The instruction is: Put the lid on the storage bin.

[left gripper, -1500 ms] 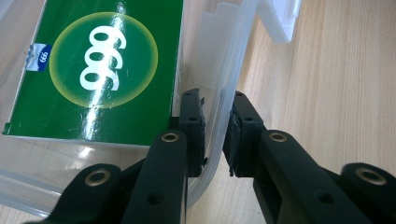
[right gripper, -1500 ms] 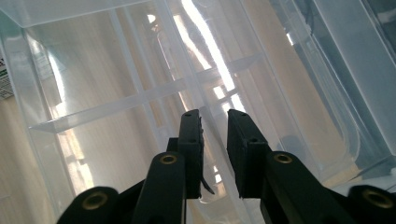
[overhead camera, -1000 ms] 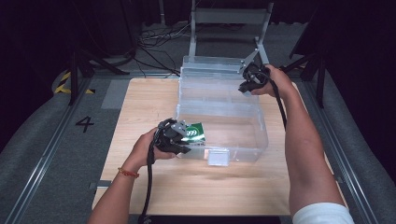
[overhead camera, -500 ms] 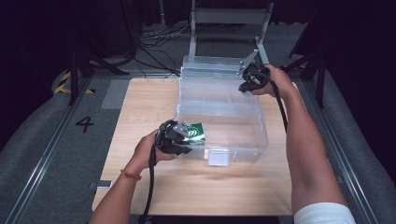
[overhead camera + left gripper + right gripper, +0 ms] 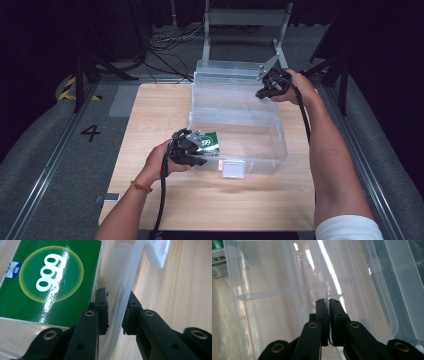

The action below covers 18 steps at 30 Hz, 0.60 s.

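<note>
Clear plastic storage box on the wooden table, its lid swung open and standing behind it at the far edge. Inside the box, at the near left corner, a green carton lying flat, printed with white 999 numerals in a pale yellow ring. Left gripper at that same near left corner, jaws astride the box wall: in the left gripper view, one jaw inside just beside the green carton, the other outside over bare wood, pads pinching the translucent rim between them. A latch tab jutting from the rim farther along. Right gripper up at the far right of the box, beside the lid's hinge line. Jaws just been closing, now pressed nearly together on a thin clear upright edge of the box, seen in the right gripper view as a bright strip running straight up from between the pads. Corner of the carton at the top left of that view, through the clear plastic
</note>
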Each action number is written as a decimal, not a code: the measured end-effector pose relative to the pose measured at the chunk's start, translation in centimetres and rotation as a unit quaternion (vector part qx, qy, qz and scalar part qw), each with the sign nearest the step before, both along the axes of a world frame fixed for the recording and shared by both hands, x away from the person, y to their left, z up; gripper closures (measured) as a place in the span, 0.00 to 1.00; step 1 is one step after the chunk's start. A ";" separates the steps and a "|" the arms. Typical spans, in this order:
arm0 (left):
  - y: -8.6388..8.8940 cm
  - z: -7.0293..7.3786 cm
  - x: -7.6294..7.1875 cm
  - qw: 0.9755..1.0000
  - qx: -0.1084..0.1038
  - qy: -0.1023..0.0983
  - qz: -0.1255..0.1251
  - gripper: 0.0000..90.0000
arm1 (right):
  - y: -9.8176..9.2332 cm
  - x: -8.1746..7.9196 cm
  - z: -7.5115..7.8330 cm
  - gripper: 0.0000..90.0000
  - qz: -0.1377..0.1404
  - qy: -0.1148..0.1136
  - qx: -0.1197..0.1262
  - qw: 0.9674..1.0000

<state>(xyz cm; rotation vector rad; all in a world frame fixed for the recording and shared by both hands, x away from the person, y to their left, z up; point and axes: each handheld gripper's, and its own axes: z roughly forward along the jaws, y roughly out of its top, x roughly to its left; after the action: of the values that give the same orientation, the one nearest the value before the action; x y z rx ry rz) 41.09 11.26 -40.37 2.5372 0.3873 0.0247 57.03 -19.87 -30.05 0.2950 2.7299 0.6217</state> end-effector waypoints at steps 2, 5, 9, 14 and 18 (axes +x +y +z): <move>0.0 0.0 0.0 1.000 0.000 0.000 0.000 0.86 | 0.1 -0.2 0.1 0.98 0.002 0.000 -0.001 1.000; 0.0 0.0 0.0 1.000 0.000 0.003 0.004 0.86 | 0.3 -0.5 0.2 0.98 0.005 -0.008 -0.003 1.000; 0.0 0.1 -0.1 1.000 0.004 0.006 0.005 0.86 | 0.5 -1.2 0.5 0.98 0.008 -0.019 -0.002 1.000; 0.2 0.1 -0.4 1.000 0.008 0.002 0.007 0.85 | 0.8 -2.0 0.5 0.98 0.006 -0.032 0.004 0.999; 0.3 0.1 -0.6 1.000 0.010 0.003 0.013 0.84 | 0.7 -2.7 0.8 0.99 0.008 -0.031 0.017 0.999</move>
<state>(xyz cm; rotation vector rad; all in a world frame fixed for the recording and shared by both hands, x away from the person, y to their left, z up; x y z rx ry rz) 40.49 11.52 -40.27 2.5515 0.4250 0.0303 54.35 -19.14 -29.25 0.2574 2.6670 0.6702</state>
